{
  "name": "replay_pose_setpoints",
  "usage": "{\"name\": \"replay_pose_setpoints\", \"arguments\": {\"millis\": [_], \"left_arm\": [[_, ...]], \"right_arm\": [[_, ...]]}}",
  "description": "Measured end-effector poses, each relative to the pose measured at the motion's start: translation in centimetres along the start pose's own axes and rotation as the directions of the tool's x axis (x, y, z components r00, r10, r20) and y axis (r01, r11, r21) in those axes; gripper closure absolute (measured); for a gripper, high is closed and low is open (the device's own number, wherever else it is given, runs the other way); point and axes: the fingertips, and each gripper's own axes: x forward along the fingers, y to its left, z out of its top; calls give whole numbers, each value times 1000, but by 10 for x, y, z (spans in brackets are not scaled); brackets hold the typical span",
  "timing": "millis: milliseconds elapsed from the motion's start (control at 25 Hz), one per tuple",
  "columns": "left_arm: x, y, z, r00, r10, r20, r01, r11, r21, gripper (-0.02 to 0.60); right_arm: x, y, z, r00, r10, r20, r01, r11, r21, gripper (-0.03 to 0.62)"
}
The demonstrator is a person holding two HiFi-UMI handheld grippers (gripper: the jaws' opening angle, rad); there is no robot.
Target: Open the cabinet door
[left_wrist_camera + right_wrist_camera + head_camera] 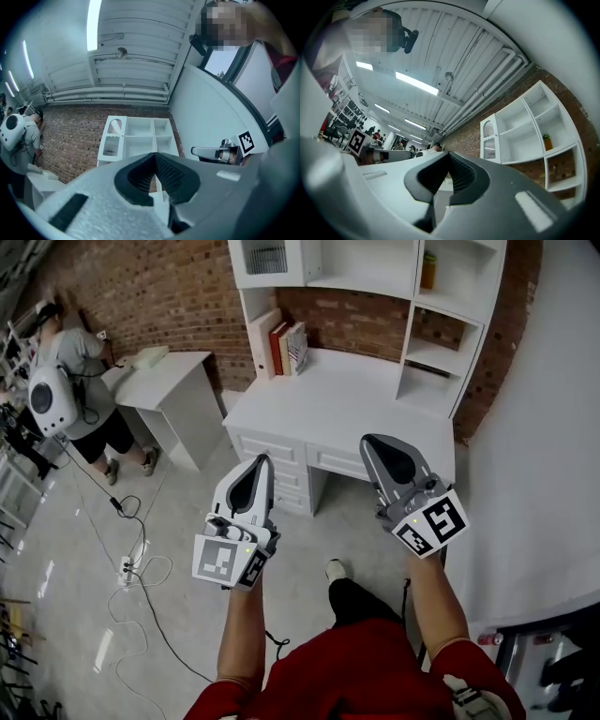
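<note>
Before the white cabinet door (pixel 265 259) with its arched grille, the left gripper (pixel 261 462) and right gripper (pixel 372 440) were clenched, empty.

A white shelf unit (pixel 375 268) is set on a white drawered desk (pixel 347 404), its grilled cabinet door (pixel 265 261) at upper left. Upright books (pixel 278 345) are stood on the desk below that door.

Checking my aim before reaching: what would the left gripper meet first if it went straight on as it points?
Probably the white hutch's open middle shelves, just right of the cabinet door, not the door itself. The way there looks free, though depth is unclear.
</note>
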Motion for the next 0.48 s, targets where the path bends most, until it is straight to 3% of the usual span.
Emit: {"name": "replay_pose_setpoints", "arguments": {"millis": [240,480], "left_arm": [[52,44,-25,1000,7,-15,-7,1000,28,581],[141,103,-56,999,18,-47,-15,998,64,580]], "right_arm": [[51,-49,-28,999,13,43,-13,1000,7,582],[123,-130,-64,997,36,63,-36,999,9,582]]}}
